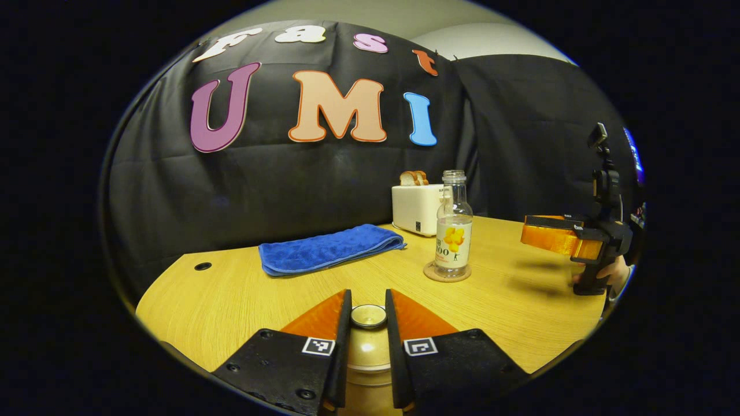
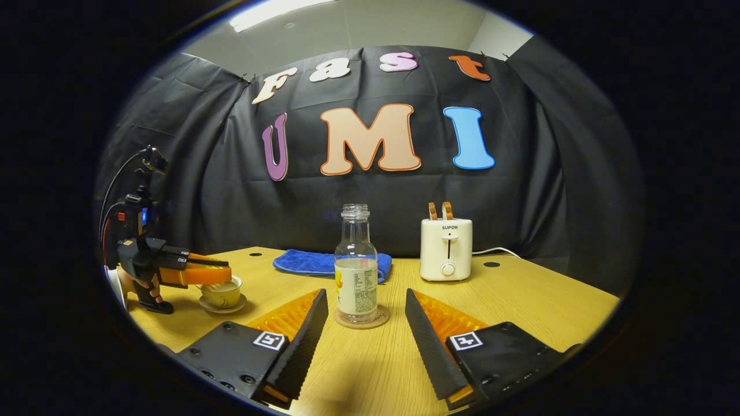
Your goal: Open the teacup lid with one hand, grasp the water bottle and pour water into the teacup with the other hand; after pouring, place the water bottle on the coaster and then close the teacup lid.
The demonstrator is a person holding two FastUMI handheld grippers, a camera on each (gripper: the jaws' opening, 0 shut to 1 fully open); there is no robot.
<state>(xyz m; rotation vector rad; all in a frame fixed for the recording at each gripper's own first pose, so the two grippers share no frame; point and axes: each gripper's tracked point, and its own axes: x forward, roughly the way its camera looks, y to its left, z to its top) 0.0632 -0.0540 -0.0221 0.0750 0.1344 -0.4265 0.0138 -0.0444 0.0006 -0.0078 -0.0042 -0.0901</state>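
Between my left gripper's (image 1: 367, 292) fingers sits the knob of the teacup lid (image 1: 368, 316), with both fingers pressing on it; the pale teacup (image 1: 367, 359) shows below. In the right gripper view that gripper (image 2: 222, 275) lies flat over the teacup (image 2: 222, 297) on its saucer (image 2: 223, 308), held by a hand. The clear water bottle (image 1: 454, 231), uncapped and about half full, stands upright on a round coaster (image 1: 430, 273). My right gripper (image 2: 365, 292) is open just in front of the bottle (image 2: 355, 271) and coaster (image 2: 381, 320), touching neither. In the left gripper view it (image 1: 527, 231) hovers right of the bottle.
A folded blue towel (image 1: 329, 248) (image 2: 306, 261) lies at the back of the wooden table (image 1: 231, 300). A white toaster (image 1: 413, 211) (image 2: 445, 248) with bread slices stands behind the bottle, with its cable (image 2: 491, 251) running off to the right.
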